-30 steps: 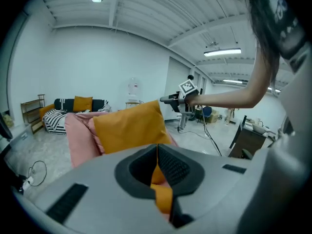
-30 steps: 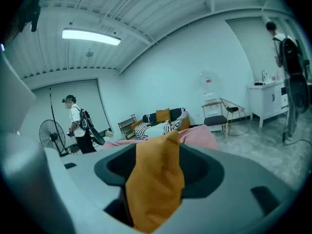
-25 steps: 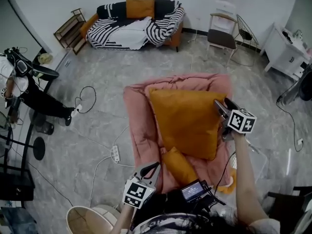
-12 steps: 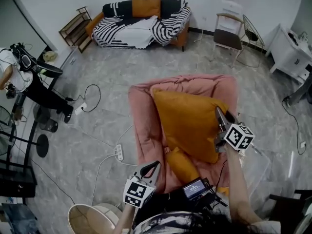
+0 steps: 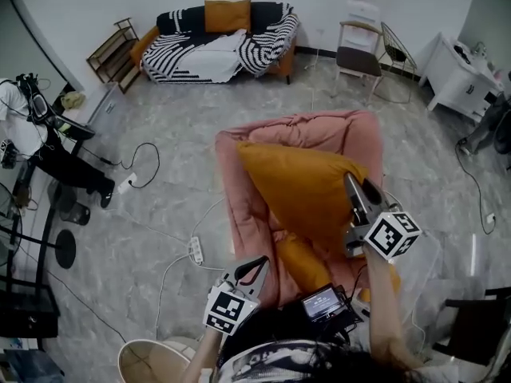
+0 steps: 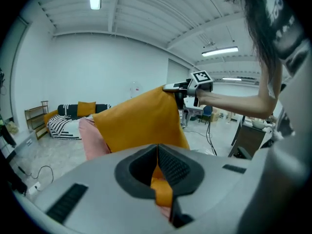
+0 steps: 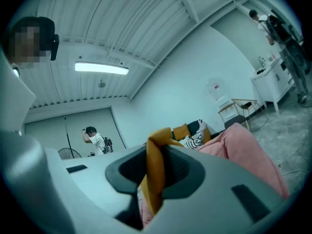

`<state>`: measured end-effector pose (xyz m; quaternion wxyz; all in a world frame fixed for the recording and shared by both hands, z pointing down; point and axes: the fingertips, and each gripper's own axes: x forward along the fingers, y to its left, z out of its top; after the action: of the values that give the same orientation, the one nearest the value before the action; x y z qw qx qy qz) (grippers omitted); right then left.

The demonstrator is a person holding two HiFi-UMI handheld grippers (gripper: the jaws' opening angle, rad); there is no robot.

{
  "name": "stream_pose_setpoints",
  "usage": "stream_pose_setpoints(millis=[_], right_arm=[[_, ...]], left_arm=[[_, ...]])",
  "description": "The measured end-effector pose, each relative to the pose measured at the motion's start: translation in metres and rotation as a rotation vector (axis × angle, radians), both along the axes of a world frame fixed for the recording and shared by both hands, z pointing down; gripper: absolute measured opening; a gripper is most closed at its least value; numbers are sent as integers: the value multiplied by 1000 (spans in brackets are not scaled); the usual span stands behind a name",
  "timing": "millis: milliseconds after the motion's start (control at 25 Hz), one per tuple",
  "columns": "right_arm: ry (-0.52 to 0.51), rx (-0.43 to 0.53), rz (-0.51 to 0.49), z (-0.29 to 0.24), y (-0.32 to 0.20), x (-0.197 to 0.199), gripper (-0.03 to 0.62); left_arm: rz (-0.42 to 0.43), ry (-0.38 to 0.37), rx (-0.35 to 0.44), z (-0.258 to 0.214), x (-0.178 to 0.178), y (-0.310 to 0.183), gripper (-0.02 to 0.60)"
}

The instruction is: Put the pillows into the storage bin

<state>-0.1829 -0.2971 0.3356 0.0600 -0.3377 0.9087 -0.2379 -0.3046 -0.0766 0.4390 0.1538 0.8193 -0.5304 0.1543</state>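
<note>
A big orange pillow (image 5: 299, 186) stands tilted up off a pink padded cushion (image 5: 319, 130) on the floor. My right gripper (image 5: 357, 183) is shut on the pillow's right edge; its jaws have just been closing, and a fold of orange fabric (image 7: 155, 174) shows pinched between them. My left gripper (image 5: 259, 263) is at the pillow's near lower corner. In the left gripper view its jaws are shut on orange fabric (image 6: 161, 184), with the pillow (image 6: 141, 121) rising ahead to the right gripper (image 6: 178, 89). A smaller orange bulge (image 5: 303, 263) lies between the two grippers.
A sofa with a striped blanket (image 5: 223, 38) stands against the far wall, with a chair (image 5: 359, 54) and a white cabinet (image 5: 459, 74) to the right. A power strip with cables (image 5: 194, 251) lies left of the cushion. A round pale basket (image 5: 152, 365) sits near my left side.
The right gripper has closed on the pillow's right edge and pulled it up and toward me. The pillow now stands tilted off the pink cushion. The left gripper shifted slightly.
</note>
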Motion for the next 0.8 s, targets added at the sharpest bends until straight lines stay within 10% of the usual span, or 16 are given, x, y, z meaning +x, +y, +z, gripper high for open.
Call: stream_pose_setpoints(millis=[320, 800], right_arm=[[-46, 185, 184, -90, 65, 51, 66], [80, 365, 644, -179, 180, 251, 60]], left_arm=[[123, 33, 43, -6, 4, 51, 14], [475, 93, 62, -3, 94, 73, 14]])
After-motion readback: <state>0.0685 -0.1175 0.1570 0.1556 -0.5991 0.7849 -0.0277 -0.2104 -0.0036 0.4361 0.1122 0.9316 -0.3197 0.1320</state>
